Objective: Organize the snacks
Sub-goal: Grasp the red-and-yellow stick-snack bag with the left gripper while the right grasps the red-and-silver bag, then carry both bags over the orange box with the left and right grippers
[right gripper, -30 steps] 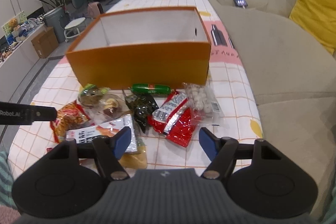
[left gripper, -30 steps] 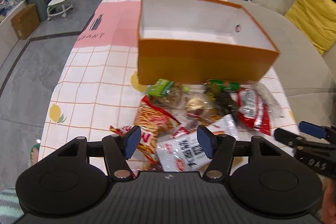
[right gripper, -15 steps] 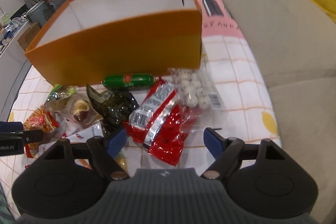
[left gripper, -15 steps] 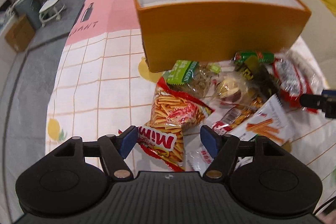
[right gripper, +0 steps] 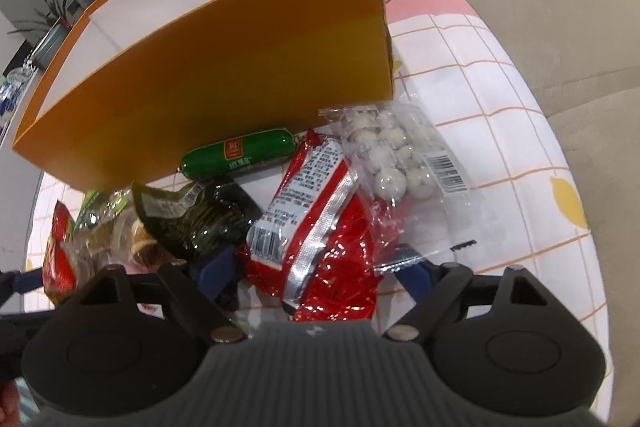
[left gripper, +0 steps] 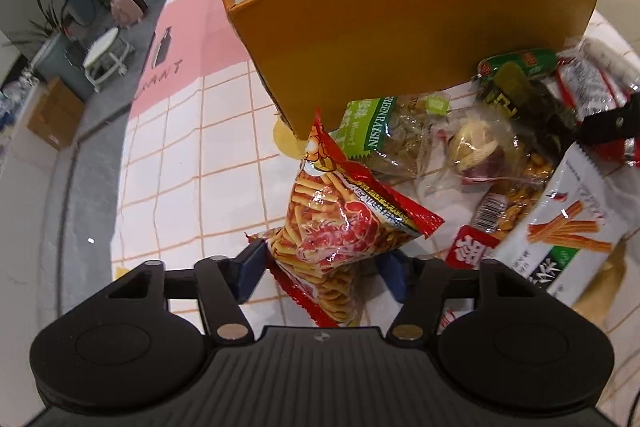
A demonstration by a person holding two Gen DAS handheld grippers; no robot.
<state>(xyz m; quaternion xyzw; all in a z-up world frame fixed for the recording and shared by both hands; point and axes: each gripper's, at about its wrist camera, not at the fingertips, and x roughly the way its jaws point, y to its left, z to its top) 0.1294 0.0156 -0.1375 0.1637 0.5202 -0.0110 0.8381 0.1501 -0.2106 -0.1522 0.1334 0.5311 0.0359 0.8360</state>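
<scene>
Left gripper (left gripper: 322, 269) low over the bench (left gripper: 192, 155), pointing steeply down, jaws astride the lower end of the red bag of orange snack sticks (left gripper: 340, 223); jaws just closing in, blue pads near the bag's sides, contact not clear enough to call a grip. At 12 o'clock from that bag, the orange box (left gripper: 420, 27), open-topped, white inside. At 1 o'clock, the green-labelled raisin pack (left gripper: 384, 135); at 2 o'clock, a clear pack with a pale and purple sweet (left gripper: 476, 151); at 3 o'clock, the white packet printed with orange sticks (left gripper: 568, 227). Right gripper (right gripper: 320, 267) likewise steeply down, jaws wide and just opening further, straddling the red foil packet (right gripper: 316, 227) without pressing it. At 1 o'clock from the foil packet, the clear bag of white balls (right gripper: 392, 155), overlapping its upper edge; at 11 o'clock, the green sausage (right gripper: 240, 151), lying just beside the box front; at 9 o'clock, the dark green pouch (right gripper: 192, 215). All snacks still outside the box, heaped on the checked cloth before its near wall. Beige sofa (right gripper: 560, 27) at 3 o'clock of the bench.
</scene>
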